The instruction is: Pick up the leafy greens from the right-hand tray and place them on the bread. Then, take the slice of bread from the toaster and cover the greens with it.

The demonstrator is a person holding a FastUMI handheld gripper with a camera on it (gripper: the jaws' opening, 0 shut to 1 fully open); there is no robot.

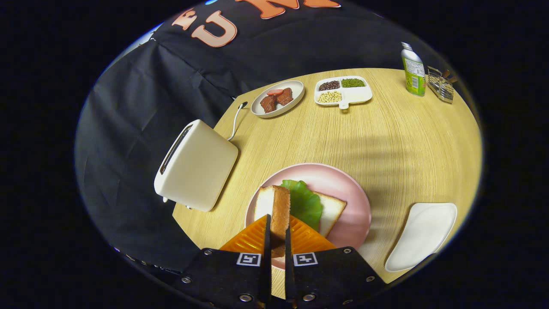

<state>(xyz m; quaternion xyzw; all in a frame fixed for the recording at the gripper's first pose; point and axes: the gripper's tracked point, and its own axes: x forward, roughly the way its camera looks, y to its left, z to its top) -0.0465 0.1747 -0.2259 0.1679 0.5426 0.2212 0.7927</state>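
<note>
Gripper: above the near rim of the pink plate, pointing forward and down; its 2 fingers stand close together and clamp a slice on edge, 1 finger on each face.
Slice: toast held upright, crust edge toward the camera, rising from between the fingers over the plate.
Greens: 1 ruffled leaf lying on the bread, just ahead of the fingers and right of the held slice.
Bread: flat on the plate under the greens; its right corner shows past the leaf, and a pale part shows left of the held slice.
Plate: pink, round, at the near middle of the table.
Toaster: pale, at the table's left edge, left of the plate, slot up; a cord runs from it toward the rear.
Tray: white, right of the plate, apart from it.
Dish: far side, holding brown pieces and 1 red slice.
Divided tray: beside the dish, 3 heaps of beans or grains.
Bottle: green label, far right; print too small to read.
Wire rack: just right of the bottle.
Table: light wood grain.
Writing: square coded markers on the gripper body; no legible words.
</note>
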